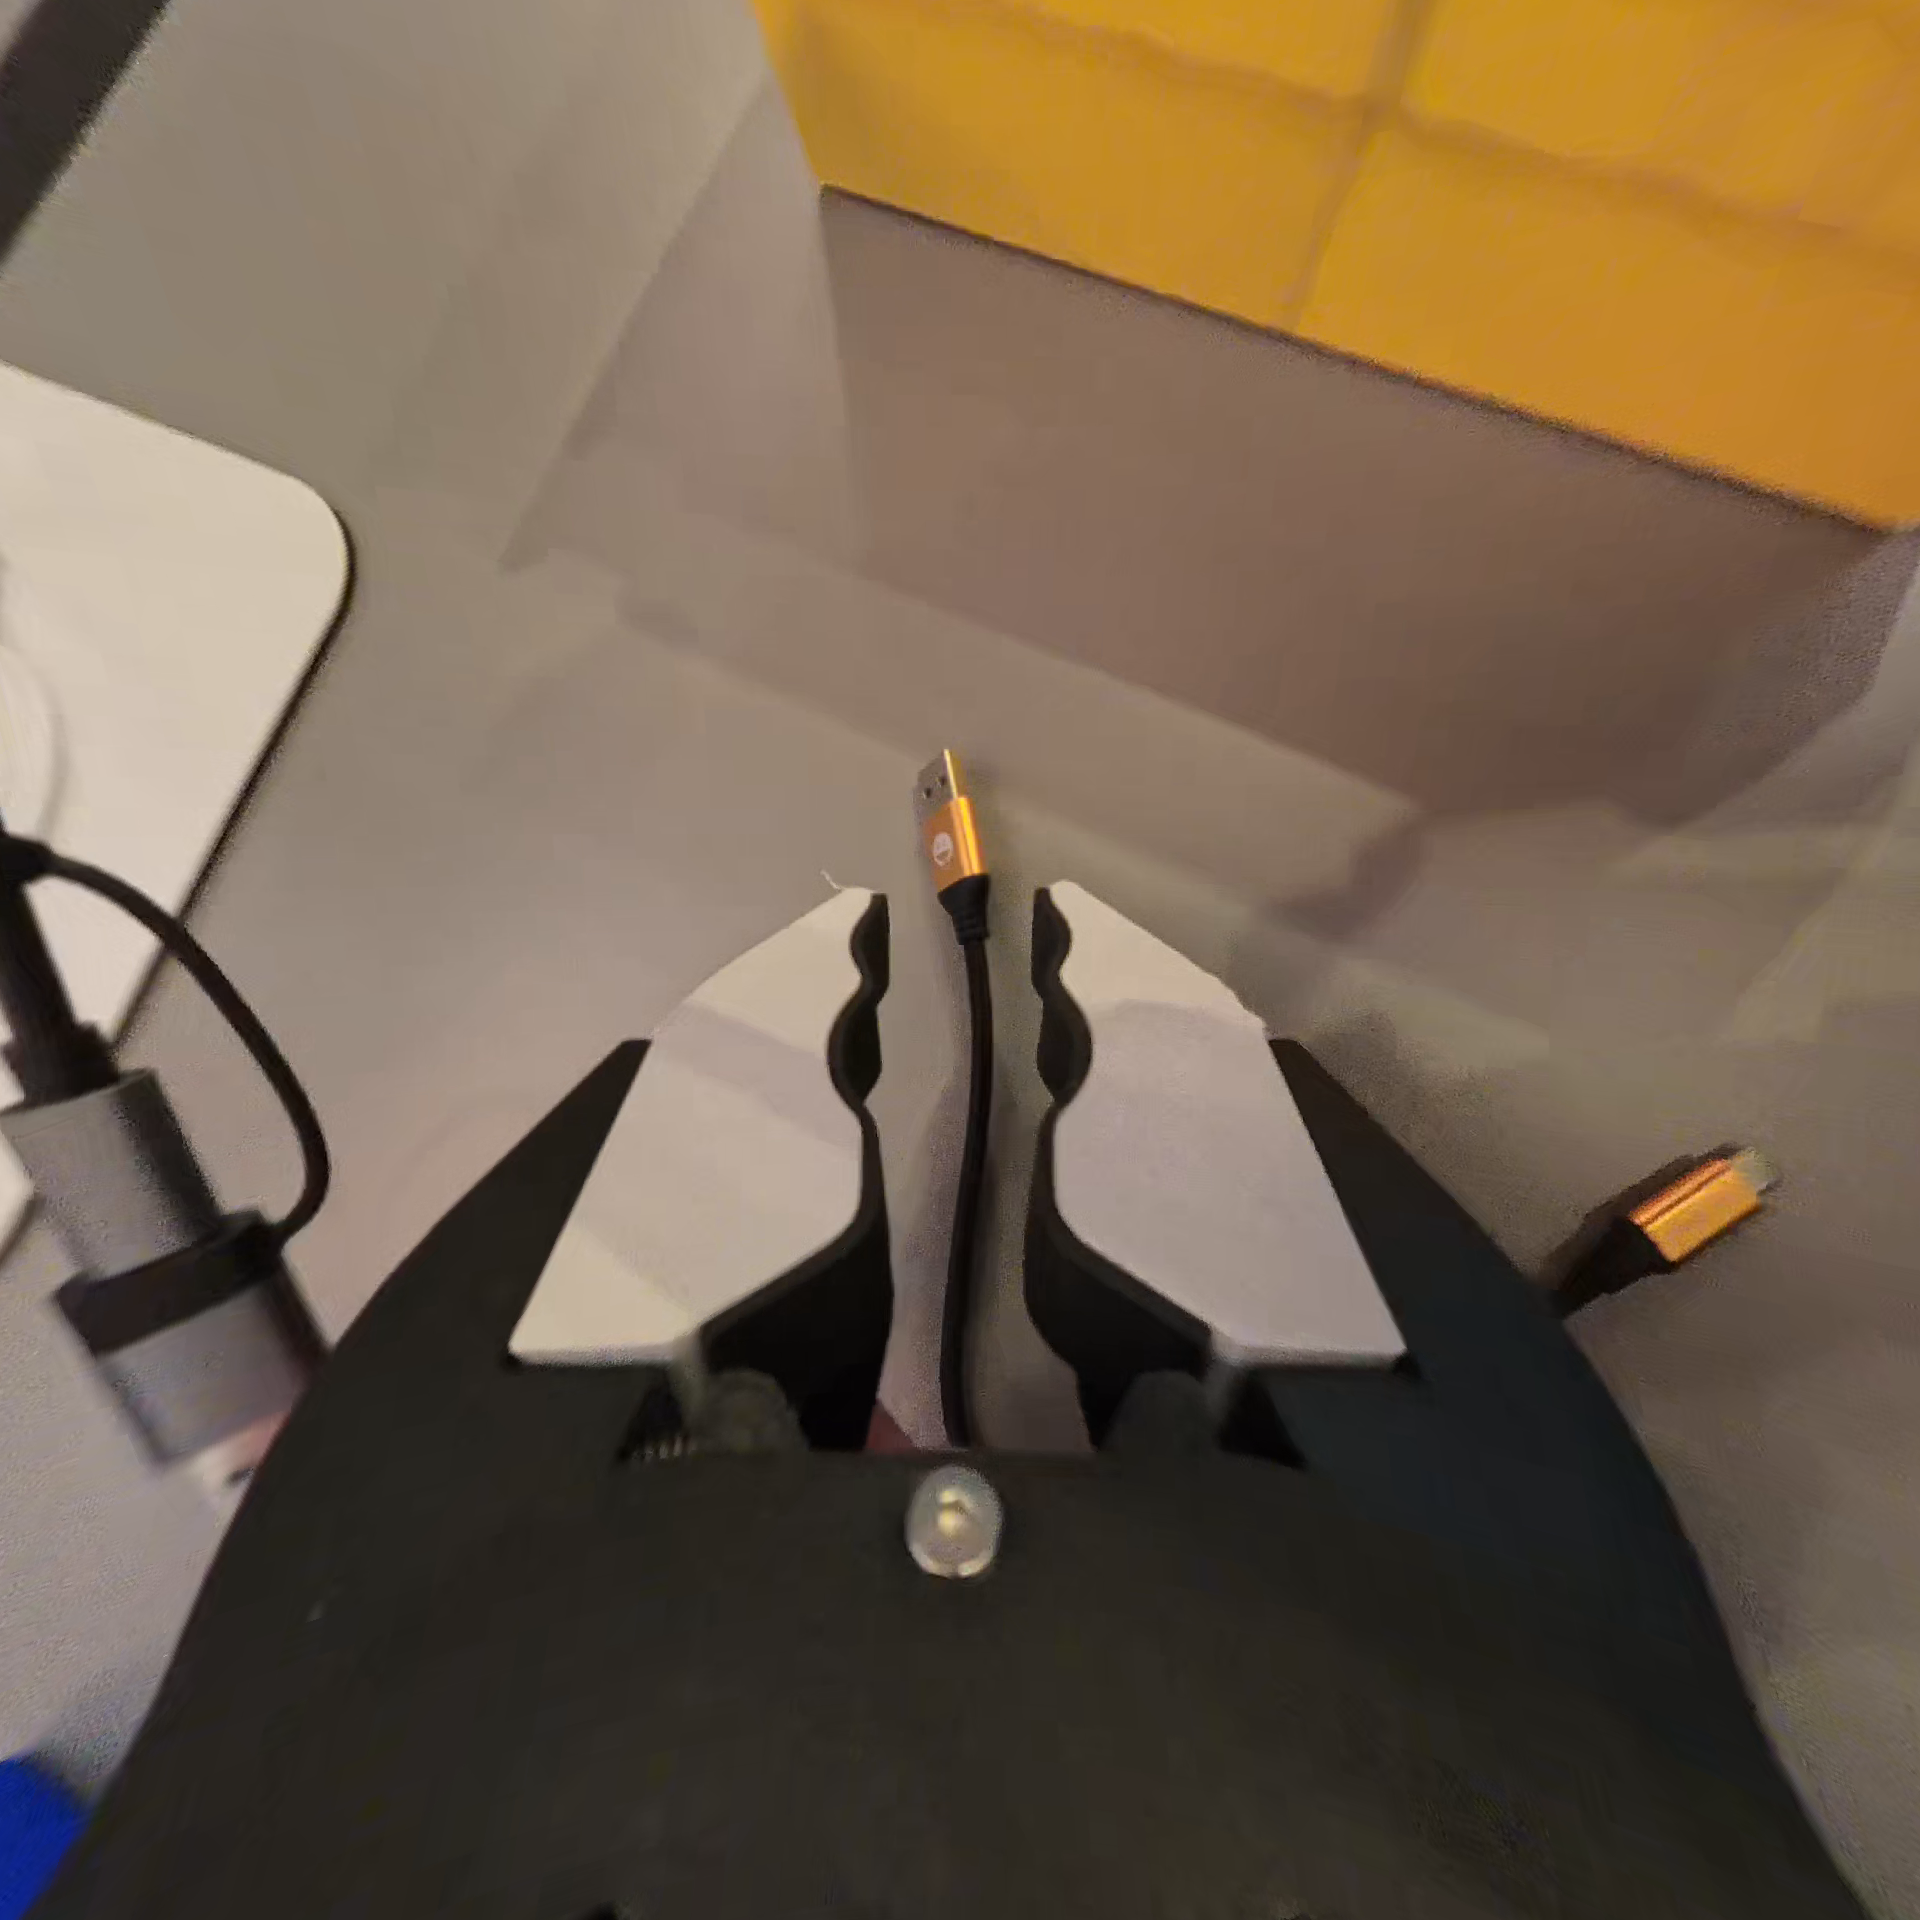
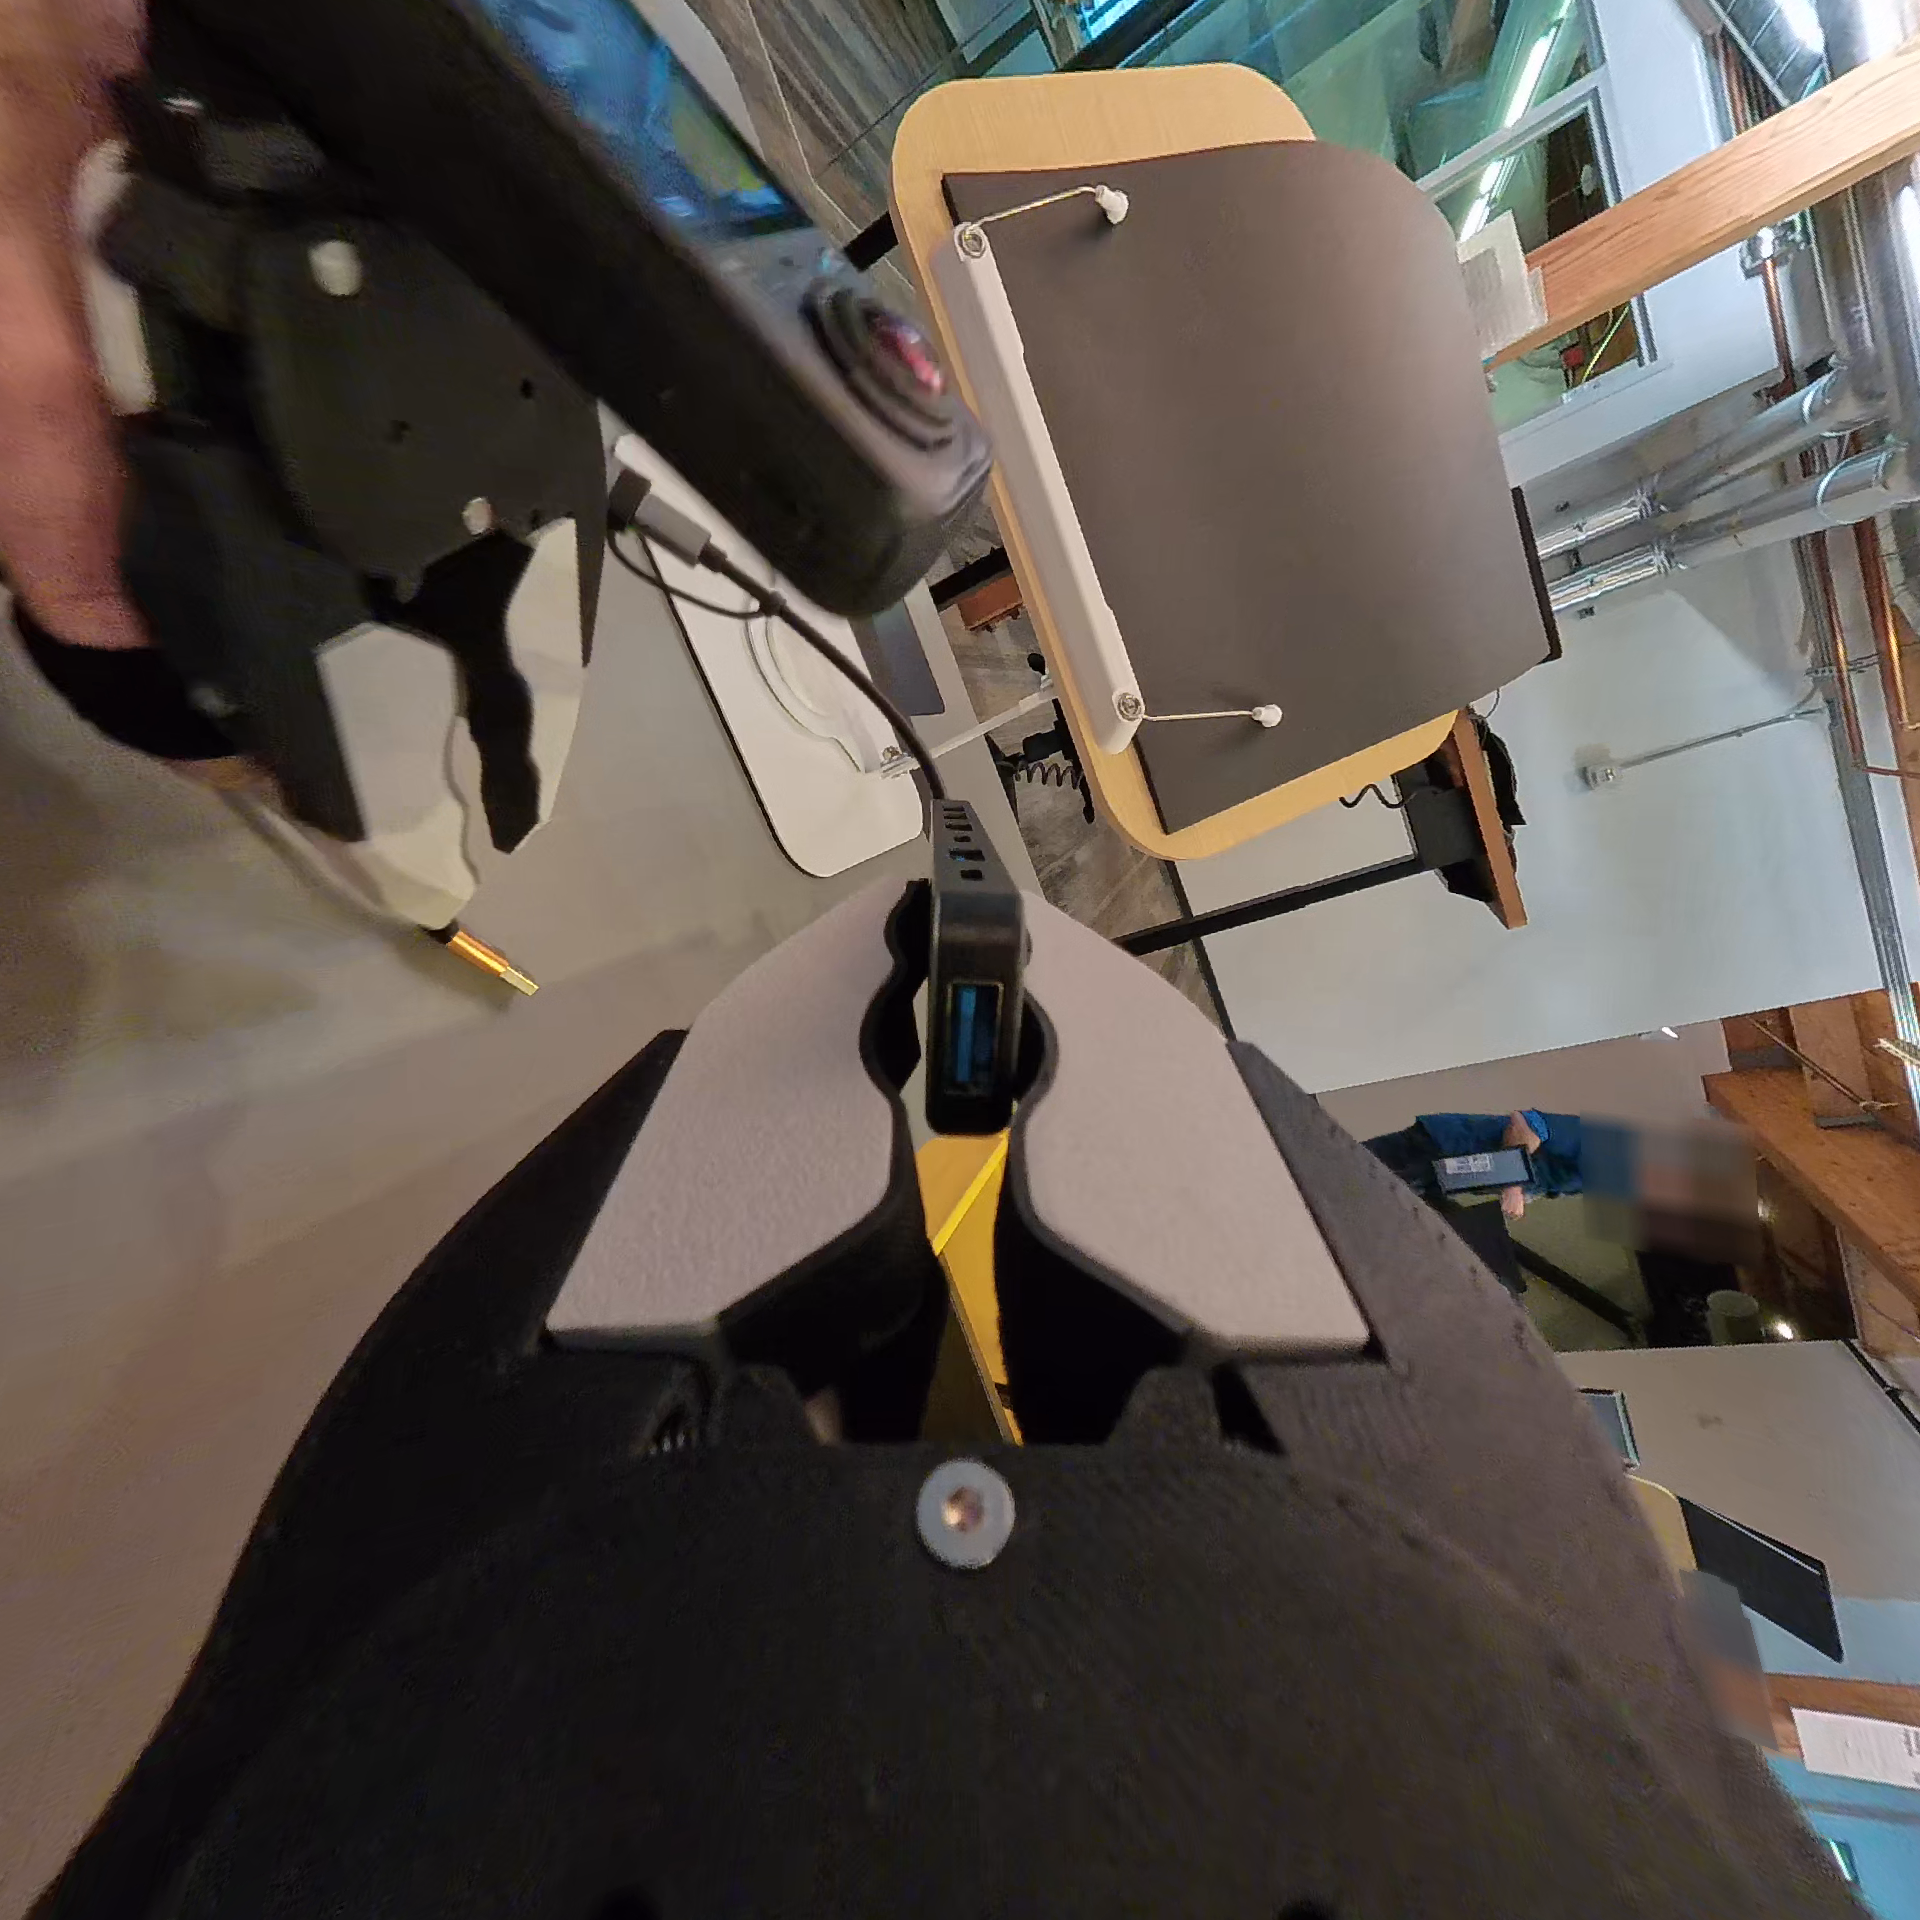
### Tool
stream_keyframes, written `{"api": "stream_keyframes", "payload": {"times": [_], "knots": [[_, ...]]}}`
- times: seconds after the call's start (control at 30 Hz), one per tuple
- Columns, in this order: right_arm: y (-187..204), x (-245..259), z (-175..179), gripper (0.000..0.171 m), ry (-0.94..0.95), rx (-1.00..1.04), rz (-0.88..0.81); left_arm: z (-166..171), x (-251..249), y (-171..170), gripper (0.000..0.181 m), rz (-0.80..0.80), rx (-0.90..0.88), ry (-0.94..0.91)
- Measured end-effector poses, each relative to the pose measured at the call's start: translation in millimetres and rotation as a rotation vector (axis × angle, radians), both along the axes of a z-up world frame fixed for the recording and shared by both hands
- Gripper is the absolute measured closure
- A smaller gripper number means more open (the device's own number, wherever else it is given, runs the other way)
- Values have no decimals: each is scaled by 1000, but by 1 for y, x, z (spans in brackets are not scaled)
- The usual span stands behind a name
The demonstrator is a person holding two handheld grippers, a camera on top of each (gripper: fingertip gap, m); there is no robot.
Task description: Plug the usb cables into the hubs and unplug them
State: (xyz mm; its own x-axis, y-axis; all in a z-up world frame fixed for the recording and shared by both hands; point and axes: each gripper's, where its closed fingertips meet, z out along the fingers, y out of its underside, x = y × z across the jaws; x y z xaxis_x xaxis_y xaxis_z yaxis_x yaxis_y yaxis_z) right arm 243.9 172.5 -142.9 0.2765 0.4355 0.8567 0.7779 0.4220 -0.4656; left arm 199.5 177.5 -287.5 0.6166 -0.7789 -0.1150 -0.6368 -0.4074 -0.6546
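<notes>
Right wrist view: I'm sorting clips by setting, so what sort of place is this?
Probably an open office or workshop: exposed pipes overhead, wooden beams, and a desk on a black frame.

Two grippers are on show: the left gripper (image 1: 961,914), open with a cable running loose between its fingers, and the right gripper (image 2: 961,935), clamped on a hub. Two orange USB plugs turn up in the left wrist view, one plug (image 1: 948,826) mid-frame and a second plug (image 1: 1688,1216) at the right edge. Hubs make two as well, the black hub (image 2: 971,1023) centre of the right wrist view and a grey hub (image 1: 156,1278) at lower left of the left wrist view.
</notes>
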Motion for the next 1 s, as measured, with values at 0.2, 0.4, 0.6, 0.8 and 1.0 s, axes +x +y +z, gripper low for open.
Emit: {"api": "stream_keyframes", "payload": {"times": [0.2,0.4,0.6,0.8,1.0], "knots": [[-3,-3,2,161,-1,5,5,-30,-5,3,150,36,14,165],[-3,0,6,161,16,7,-1,-33,6,8,173,37,-53,114],[0,6,10,162,50,-4,-13,-2,17,-2,174,-47,-195,-56],[5,17,8,161,58,-19,-30,54,15,-15,174,-126,-327,-284],[0,11,1,161,2,13,-2,96,7,-37,174,-248,-405,-431]]}}
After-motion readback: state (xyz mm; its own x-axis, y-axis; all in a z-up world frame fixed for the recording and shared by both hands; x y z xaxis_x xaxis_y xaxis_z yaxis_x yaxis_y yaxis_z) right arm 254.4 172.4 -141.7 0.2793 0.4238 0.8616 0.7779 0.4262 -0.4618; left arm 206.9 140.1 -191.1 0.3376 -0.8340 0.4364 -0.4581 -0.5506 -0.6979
